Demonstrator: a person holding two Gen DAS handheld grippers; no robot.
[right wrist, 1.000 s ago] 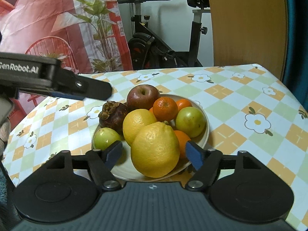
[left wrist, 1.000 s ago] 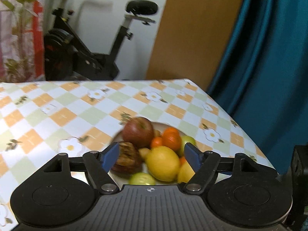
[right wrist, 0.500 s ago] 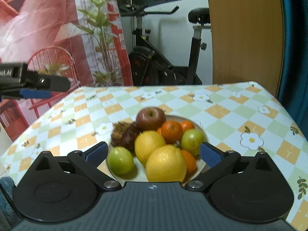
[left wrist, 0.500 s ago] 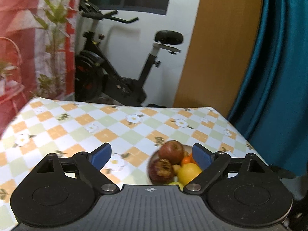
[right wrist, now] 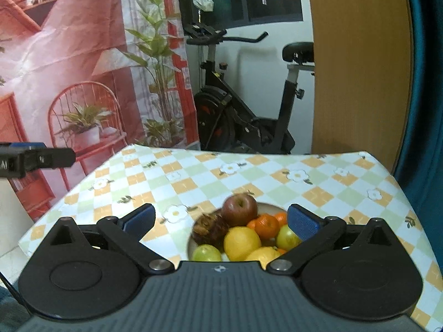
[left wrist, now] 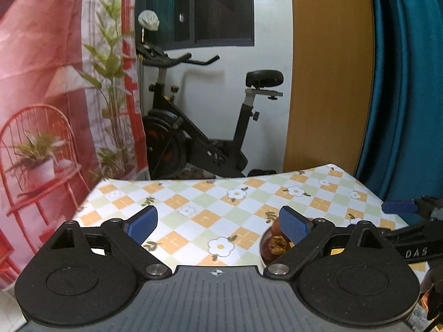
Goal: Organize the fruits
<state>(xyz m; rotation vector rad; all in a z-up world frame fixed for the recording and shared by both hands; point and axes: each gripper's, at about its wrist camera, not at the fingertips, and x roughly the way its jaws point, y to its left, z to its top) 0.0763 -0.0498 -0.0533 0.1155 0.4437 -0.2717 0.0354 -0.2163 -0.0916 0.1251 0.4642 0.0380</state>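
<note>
We hold both grippers above the surface (right wrist: 193,188), which is covered in a checked cloth with white flowers. The landmark here is the plate (right wrist: 272,208) of fruit, which sits on the near part of the surface, toward its right side.

Our right gripper (right wrist: 220,220) hangs just on the near side of the plate, its jaws spread wide with nothing pressed between them; the fruit shows through the gap but lies below, untouched. On the plate a red apple (right wrist: 239,209) sits at the far edge, a dark, rough-skinned fruit (right wrist: 209,228) to its left, tangerines (right wrist: 266,225) to its right. A lemon (right wrist: 241,243) lies nearer us in the middle, a green fruit (right wrist: 206,252) at the near left, another greenish one (right wrist: 286,238) at the right, partly behind the blue pad.

Our left gripper (left wrist: 218,222) is to the left of the plate, its jaws opening and already wide, with only bare cloth between them. From its view the plate is mostly hidden behind its right finger.

Beyond the surface's far edge stands an exercise bike (right wrist: 249,110).
</note>
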